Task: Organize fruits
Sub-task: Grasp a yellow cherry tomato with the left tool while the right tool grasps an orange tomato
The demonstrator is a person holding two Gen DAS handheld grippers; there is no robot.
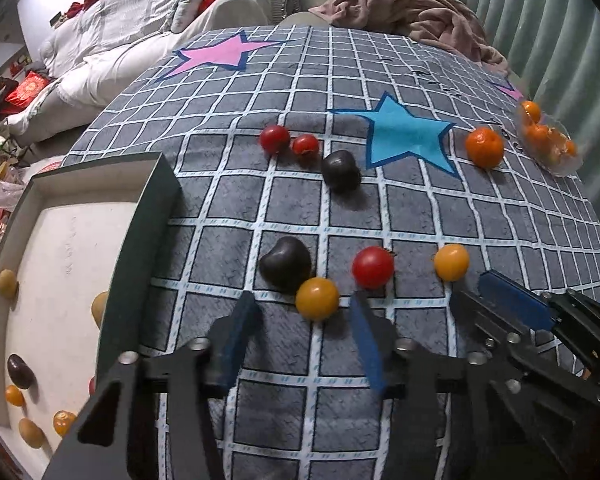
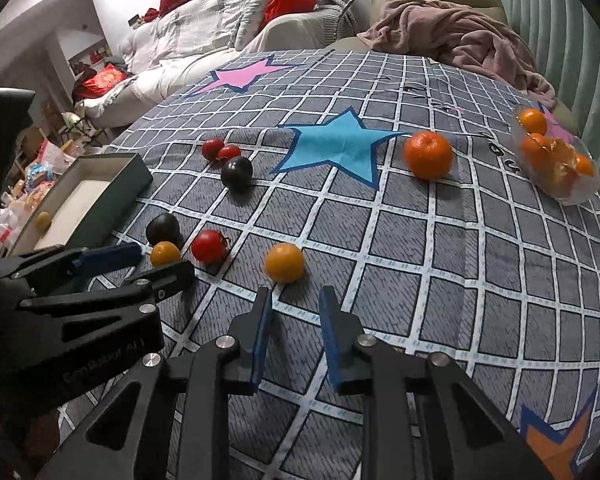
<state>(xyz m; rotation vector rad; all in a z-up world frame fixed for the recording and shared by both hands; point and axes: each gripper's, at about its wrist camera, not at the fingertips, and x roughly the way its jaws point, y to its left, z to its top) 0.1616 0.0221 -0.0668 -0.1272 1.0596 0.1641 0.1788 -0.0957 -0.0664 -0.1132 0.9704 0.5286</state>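
Note:
My left gripper (image 1: 303,300) is open, its blue pads either side of a yellow tomato (image 1: 317,298) with a gap on each side. Just beyond it lie a dark plum (image 1: 286,266) and a red tomato (image 1: 373,266). My right gripper (image 2: 296,300) is open with nothing between its pads; a second yellow tomato (image 2: 285,262) lies just past its tips. Farther off are two red tomatoes (image 1: 275,139), another dark plum (image 1: 340,170) and a mandarin (image 2: 428,155). The left gripper (image 2: 162,262) shows at the left of the right wrist view.
A dark green box (image 1: 156,200) with a white floor stands at the left and holds several small fruits. A clear glass bowl (image 2: 576,196) of mandarins sits at the far right. The checked cloth with stars covers the surface; a pink blanket (image 2: 460,40) lies behind.

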